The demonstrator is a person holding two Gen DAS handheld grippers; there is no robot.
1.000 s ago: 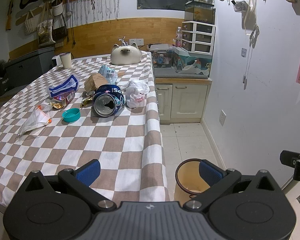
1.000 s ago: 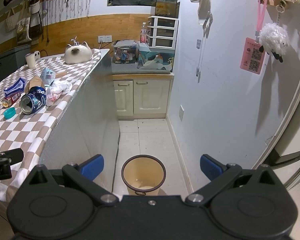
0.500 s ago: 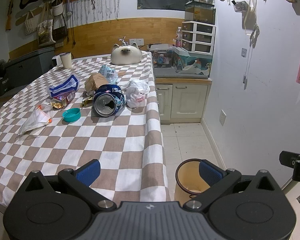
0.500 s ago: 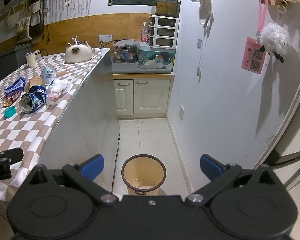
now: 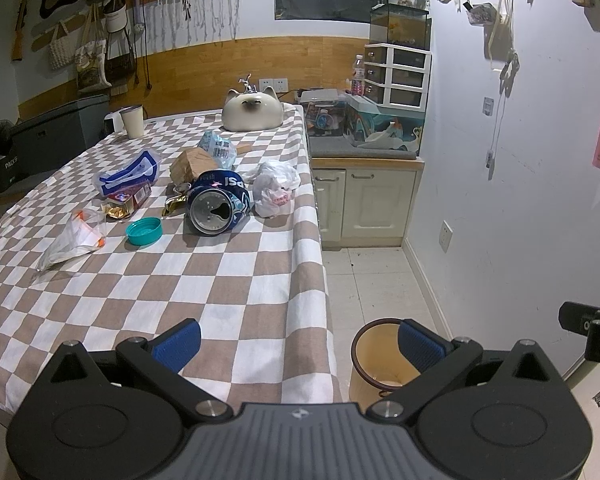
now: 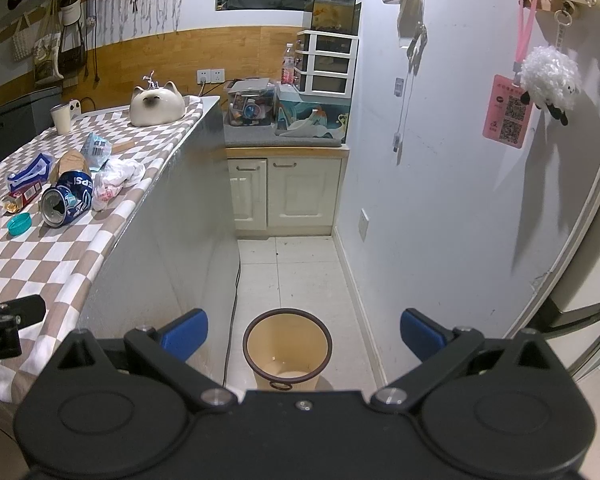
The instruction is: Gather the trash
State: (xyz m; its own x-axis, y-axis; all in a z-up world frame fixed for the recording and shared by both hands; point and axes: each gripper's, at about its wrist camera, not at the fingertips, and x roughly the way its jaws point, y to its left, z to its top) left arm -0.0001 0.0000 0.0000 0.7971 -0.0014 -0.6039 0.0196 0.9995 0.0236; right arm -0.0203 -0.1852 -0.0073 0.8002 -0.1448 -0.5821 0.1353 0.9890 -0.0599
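Note:
Trash lies on the checkered table point(image 5: 236, 280): a crushed blue Pepsi can point(image 5: 218, 208), a white plastic bag point(image 5: 276, 194), a teal lid point(image 5: 144, 231), a brown paper bag point(image 5: 192, 162), a clear wrapper point(image 5: 74, 242) and a blue-white packet point(image 5: 128, 172). A beige bin point(image 6: 287, 346) stands on the floor beside the table. My left gripper point(image 5: 298, 344) is open and empty over the table's near right corner. My right gripper point(image 6: 304, 334) is open and empty above the bin.
A cat-shaped ceramic pot point(image 5: 254, 114) and a cup point(image 5: 133, 121) stand at the table's far end. Cabinets point(image 6: 286, 196) with clutter and a fish tank point(image 6: 332, 10) close the aisle's far end. A white wall point(image 6: 440, 200) runs along the right.
Both grippers have stayed nearly still and open. The trash on the table has not moved.

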